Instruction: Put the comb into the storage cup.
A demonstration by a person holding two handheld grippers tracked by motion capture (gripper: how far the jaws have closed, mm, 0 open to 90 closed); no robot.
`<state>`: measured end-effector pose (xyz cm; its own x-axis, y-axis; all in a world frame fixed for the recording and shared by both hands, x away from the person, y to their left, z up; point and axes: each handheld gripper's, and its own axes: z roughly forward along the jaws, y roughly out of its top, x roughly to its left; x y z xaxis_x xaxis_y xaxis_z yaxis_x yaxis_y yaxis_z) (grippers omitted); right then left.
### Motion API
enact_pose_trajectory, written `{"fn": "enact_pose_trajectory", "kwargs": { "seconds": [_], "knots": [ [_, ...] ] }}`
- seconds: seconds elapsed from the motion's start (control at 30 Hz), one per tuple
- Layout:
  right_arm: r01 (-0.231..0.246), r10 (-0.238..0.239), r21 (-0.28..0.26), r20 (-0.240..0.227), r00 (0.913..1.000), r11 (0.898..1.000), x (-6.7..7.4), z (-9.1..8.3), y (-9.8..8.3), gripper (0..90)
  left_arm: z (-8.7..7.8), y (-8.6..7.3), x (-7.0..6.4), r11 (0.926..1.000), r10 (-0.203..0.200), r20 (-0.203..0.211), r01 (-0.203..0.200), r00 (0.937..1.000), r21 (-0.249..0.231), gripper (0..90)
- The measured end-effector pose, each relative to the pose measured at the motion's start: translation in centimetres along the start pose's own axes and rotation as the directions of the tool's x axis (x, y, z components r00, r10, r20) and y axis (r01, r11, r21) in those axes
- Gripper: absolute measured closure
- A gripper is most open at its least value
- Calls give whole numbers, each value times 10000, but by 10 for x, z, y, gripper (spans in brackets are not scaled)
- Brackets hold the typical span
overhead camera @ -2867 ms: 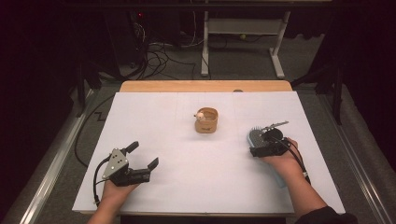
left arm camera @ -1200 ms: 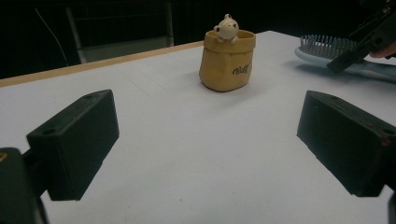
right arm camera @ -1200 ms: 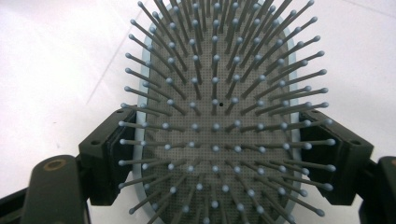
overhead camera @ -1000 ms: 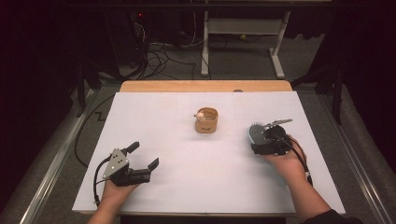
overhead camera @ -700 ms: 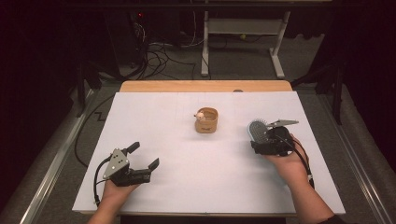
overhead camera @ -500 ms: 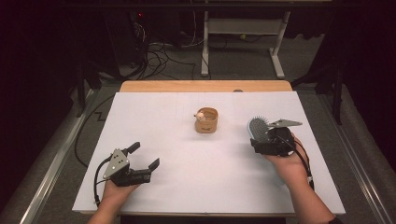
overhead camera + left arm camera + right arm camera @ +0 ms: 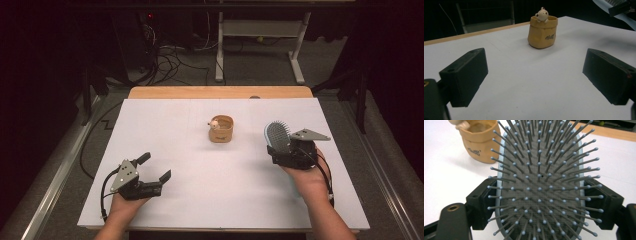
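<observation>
The right gripper is seen right of centre in the high view, its jaws clamped across the head of a hairbrush, which is held off the white table. The left gripper lies at lower left, jaws spread and empty, the hand resting low on the table. A small tan pot with a figure on its rim stands at centre.

In the left gripper view, the pot is seen at upper centre, well beyond the spread jaws.

In the right gripper view, the hairbrush is shown bristles toward the camera, pinched at both edges; the pot sits at upper left.

The step in hand is judged to be carrying the brush toward the pot. The grip should be kept firm and the handle end guided over the opening. The right forearm is angled up from the lower edge, wrist raised.
</observation>
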<state>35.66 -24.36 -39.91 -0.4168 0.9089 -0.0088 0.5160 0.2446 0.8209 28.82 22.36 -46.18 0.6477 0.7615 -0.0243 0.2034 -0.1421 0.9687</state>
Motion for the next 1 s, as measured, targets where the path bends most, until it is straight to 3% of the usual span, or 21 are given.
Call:
{"fn": "enact_pose_trajectory", "kwargs": {
  "seconds": [0.4, 0.53, 1.0],
  "knots": [
    [-61, 41, -1008, -196, 9998, 9949, 8, -4, -3, 207, -1, 0, 1, 9998, -172, 13, 172, 9999, 49, 67],
    [-279, 238, -1326, -321, 9992, 9908, 9, -5, -7, 207, -1, 0, 1, 9999, -162, 17, 162, 9999, 12, 67],
    [-343, 228, -2722, -452, 9987, 9616, 14, -21, -13, 207, 0, 0, 1, 9995, -296, 18, 296, 9996, 81, 66]
  ]
}}
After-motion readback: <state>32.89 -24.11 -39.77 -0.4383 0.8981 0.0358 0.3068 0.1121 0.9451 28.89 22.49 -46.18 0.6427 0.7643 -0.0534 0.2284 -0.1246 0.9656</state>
